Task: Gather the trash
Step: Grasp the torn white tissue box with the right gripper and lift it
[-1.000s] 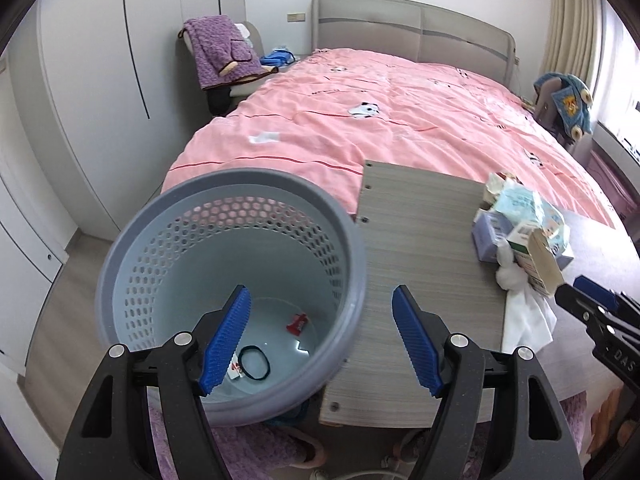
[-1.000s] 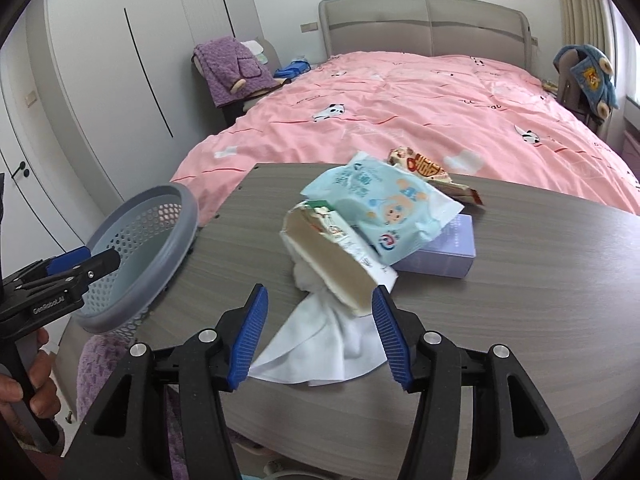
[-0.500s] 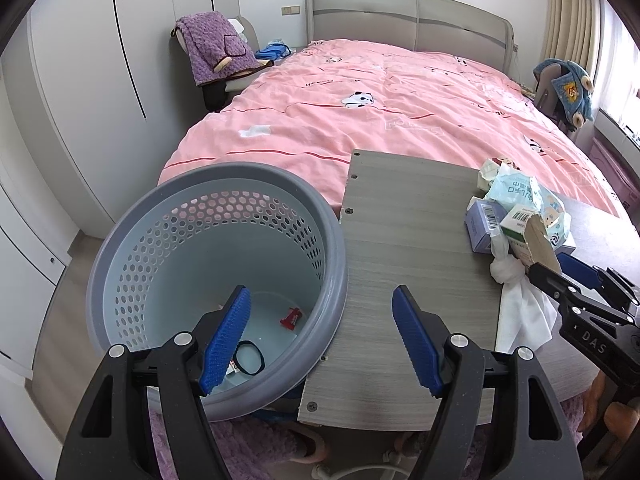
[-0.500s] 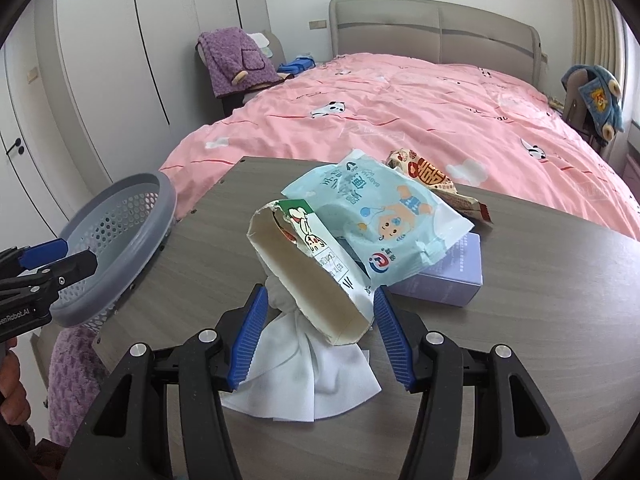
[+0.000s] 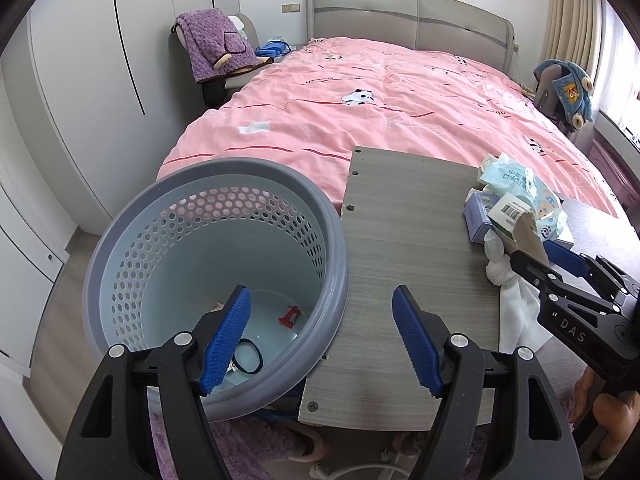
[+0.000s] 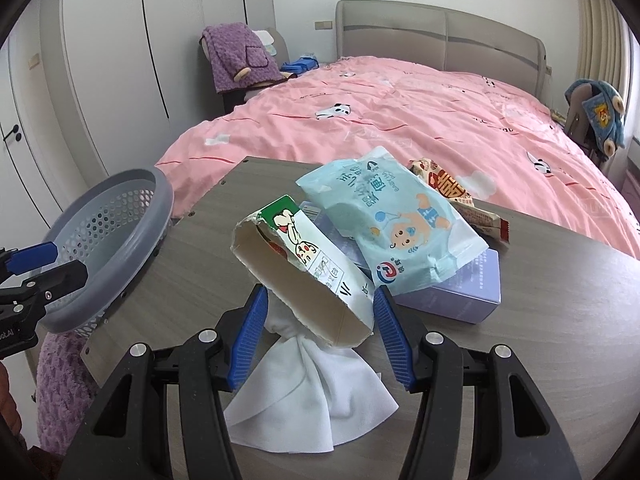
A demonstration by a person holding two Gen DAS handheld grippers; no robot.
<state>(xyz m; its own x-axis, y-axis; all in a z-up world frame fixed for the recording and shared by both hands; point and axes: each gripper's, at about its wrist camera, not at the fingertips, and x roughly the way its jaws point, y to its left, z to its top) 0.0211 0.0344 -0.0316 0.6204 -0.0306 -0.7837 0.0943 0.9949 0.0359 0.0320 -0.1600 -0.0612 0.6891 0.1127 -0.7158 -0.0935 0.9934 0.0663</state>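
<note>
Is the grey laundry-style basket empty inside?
No, the basket holds a black hair tie and a small red wrapper at its bottom.

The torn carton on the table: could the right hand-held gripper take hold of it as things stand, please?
Probably yes: the right hand-held gripper already straddles the torn carton, jaws just closing, with only the white cloth underneath.

We see a bed with a pink quilt (image 5: 392,104) and a grey padded headboard (image 5: 412,20), white wardrobe doors (image 5: 80,92), a purple fleece garment (image 6: 240,56) draped over a chair, and a blue jacket (image 6: 600,116) hung by the curtains (image 5: 576,20).
</note>
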